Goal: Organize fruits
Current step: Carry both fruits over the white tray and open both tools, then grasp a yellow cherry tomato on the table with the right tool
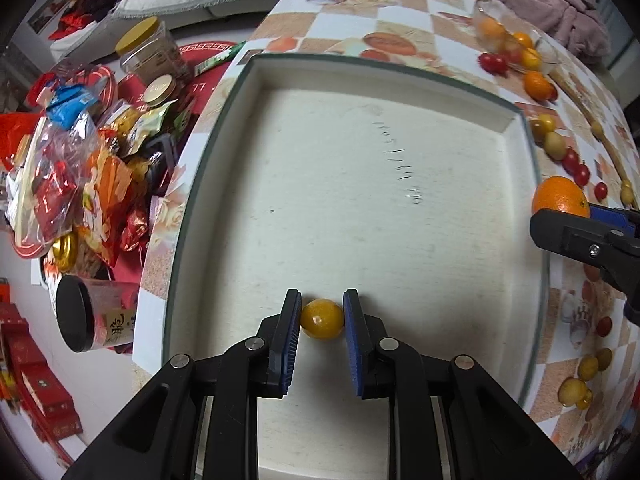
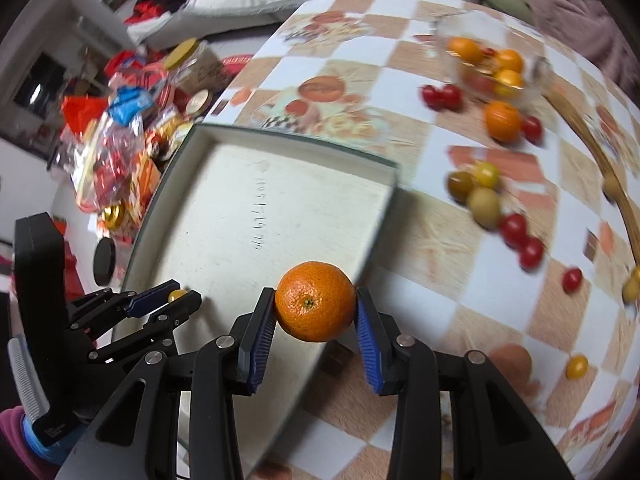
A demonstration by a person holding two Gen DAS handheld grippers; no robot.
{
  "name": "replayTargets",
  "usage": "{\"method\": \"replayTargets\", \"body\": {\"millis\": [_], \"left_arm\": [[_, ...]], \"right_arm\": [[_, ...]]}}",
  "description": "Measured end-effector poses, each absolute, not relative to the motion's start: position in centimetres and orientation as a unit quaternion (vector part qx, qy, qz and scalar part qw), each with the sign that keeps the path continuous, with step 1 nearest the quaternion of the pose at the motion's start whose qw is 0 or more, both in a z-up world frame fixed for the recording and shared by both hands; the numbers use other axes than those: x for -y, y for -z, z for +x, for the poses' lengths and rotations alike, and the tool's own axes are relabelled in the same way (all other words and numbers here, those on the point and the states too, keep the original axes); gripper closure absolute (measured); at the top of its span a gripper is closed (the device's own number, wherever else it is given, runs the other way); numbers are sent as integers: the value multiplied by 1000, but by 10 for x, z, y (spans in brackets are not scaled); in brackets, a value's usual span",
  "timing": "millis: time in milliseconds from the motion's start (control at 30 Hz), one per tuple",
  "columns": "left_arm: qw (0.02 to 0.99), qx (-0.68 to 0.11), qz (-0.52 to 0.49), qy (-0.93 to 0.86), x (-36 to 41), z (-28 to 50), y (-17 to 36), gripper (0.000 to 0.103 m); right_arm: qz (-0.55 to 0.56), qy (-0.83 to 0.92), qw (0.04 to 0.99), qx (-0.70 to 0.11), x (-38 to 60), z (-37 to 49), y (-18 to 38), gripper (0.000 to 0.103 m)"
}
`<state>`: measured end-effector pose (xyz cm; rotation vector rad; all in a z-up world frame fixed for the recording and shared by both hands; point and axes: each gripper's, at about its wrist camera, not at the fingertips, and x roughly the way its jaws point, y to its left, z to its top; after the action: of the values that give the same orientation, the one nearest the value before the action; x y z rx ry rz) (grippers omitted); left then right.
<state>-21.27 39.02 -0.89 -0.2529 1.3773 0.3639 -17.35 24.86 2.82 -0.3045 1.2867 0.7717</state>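
Observation:
My left gripper (image 1: pixel 322 318) is shut on a small yellow tomato (image 1: pixel 322 319), held over the near part of the white tray (image 1: pixel 256 80). It also shows in the right wrist view (image 2: pixel 178 295). My right gripper (image 2: pixel 316 308) is shut on an orange mandarin (image 2: pixel 315 306) above the tray's right rim (image 2: pixel 384 200). The mandarin also shows at the right in the left wrist view (image 1: pixel 560 196). Loose red, yellow and green fruits (image 2: pixel 484 200) lie scattered on the checkered table (image 2: pixel 420 264).
A clear bowl (image 2: pixel 492 64) with oranges and tomatoes stands at the table's far right. Left of the table lies a heap of snack packets and jars (image 1: pixel 92 152). A wooden stick (image 2: pixel 608 176) runs along the right side.

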Motion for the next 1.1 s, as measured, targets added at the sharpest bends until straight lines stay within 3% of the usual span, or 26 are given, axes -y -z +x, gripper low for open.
{"method": "replayTargets", "body": {"millis": [333, 700, 767, 867, 900, 967, 1100], "left_arm": [[752, -626, -118, -171, -400, -214, 11, 80], [751, -628, -99, -179, -392, -214, 9, 79], [750, -629, -101, -180, -390, -216, 8, 79], [748, -631, -106, -176, -391, -218, 8, 79], [747, -632, -106, -176, -391, -218, 8, 76], [752, -626, -102, -183, -393, -220, 6, 23], [768, -606, -93, -184, -392, -227, -5, 22]], "right_arm": [[-211, -351, 732, -545, -280, -172, -33, 61], [-249, -354, 692, -578, -303, -176, 0, 60], [-249, -358, 689, -579, -303, -176, 1, 56], [-244, -370, 689, -573, -302, -179, -4, 38], [-241, -373, 692, -568, -303, -181, -7, 33], [-242, -373, 700, -558, -305, -184, -11, 22], [-231, -368, 719, -542, -295, -182, -25, 21]]}}
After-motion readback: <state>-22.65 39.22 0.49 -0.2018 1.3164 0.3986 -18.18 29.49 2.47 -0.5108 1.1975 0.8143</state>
